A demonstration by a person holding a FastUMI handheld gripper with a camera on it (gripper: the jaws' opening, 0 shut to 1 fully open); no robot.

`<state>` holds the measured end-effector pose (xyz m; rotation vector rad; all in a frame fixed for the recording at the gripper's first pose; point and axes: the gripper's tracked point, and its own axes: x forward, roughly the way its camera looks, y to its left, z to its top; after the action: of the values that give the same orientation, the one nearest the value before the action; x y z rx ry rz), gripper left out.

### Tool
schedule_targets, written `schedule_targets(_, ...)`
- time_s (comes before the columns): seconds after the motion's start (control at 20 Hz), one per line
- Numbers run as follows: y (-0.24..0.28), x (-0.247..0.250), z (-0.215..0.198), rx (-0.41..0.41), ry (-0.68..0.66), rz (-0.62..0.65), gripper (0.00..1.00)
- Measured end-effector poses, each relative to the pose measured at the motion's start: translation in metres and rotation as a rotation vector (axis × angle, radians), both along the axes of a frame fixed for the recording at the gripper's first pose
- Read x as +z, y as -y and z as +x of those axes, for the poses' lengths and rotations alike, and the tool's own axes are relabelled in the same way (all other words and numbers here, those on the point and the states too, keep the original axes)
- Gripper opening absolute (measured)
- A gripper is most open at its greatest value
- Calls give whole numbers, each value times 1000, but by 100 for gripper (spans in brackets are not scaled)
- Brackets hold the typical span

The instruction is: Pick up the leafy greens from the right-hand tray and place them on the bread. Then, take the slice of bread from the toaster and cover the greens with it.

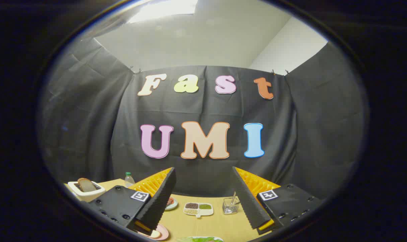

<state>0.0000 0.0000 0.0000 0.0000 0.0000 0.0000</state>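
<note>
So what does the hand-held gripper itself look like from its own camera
The hand-held gripper has two black wedge-shaped fingers with finely ridged inner pads, backed by orange ribbed plastic. Each finger sits on a black block studded with screws, and each block carries a small square black-and-white marker. No cables are visible.

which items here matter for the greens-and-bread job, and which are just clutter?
Job items:
- leafy greens, just below the open gripper
- bread slice standing in the toaster
- pink plate with bread by the left finger

Clutter:
- divided dish of grains
- clear cup
- small bottle
- small dish
</note>
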Motion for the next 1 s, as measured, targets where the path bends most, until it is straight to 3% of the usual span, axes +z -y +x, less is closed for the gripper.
schedule_targets(0.75,2,-5,7,18,-18,-5,100)
schedule_targets(1.0,-1,-18,13,98,-64,-28,100)
